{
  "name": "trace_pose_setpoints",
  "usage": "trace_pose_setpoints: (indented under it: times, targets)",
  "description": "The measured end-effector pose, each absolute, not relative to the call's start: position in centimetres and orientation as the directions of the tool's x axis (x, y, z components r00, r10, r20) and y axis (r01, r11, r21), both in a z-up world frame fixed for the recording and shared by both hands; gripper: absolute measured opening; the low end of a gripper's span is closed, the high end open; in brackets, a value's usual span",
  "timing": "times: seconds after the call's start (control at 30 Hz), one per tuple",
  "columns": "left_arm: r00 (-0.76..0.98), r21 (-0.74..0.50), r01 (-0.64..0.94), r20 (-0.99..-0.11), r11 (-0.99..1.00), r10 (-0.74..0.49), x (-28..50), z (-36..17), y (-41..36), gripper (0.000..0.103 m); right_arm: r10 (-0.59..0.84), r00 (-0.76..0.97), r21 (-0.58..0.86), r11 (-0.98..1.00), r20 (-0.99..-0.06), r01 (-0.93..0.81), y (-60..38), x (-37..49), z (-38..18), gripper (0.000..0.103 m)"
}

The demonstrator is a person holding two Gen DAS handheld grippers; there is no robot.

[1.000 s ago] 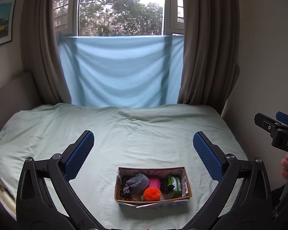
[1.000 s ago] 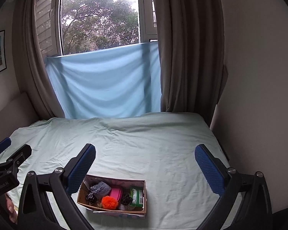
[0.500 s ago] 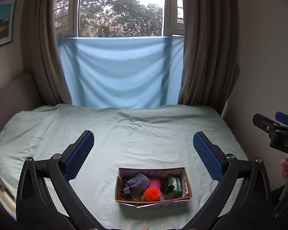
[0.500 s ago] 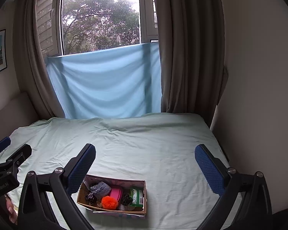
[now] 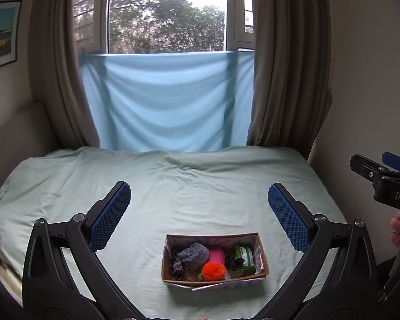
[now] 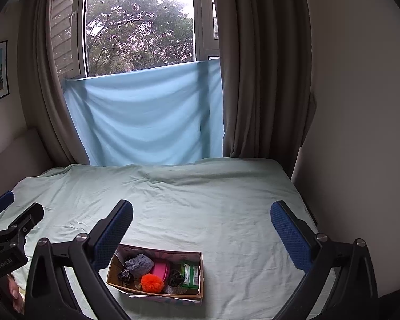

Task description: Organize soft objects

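Nothing has shifted: both grippers, left [image 5: 199, 208] and right [image 6: 201, 218], hover with jaws wide above the box [image 5: 264, 262] of soft things on the bed [image 5: 173, 186].

1. Left gripper [image 5: 199, 214] hangs above the pale green bedsheet [image 5: 173, 186], blue-padded fingers [image 5: 110, 214] spread wide.
2. Open cardboard box [image 5: 264, 260] holds a fluffy orange pom-pom [image 5: 214, 271], grey cloth [image 5: 194, 252] and pink pouch [image 5: 216, 256].
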State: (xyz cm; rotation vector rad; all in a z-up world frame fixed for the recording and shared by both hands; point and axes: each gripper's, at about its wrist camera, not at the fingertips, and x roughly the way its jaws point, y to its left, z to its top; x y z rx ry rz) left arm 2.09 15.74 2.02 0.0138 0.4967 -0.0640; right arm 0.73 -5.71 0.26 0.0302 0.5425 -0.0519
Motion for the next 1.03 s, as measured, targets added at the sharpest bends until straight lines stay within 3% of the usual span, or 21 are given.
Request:
trace_pose_setpoints:
  times: [0.47, 1.03]
  targets:
    - [0.877, 0.002, 0.067, -0.477, 0.998, -0.058, 2.32, 1.93, 15.76, 0.103, -0.047, 0.854, 0.008, 0.998, -0.518, 0.060, -5.49, 1.25, 0.30, 0.103]
    - [0.918, 0.033, 0.005, -0.397, 0.999, 0.008, 1.65, 2.53, 15.81, 0.103, -0.045, 0.853, 0.007, 0.998, -0.521, 0.057, -5.39, 1.47, 0.16, 0.103]
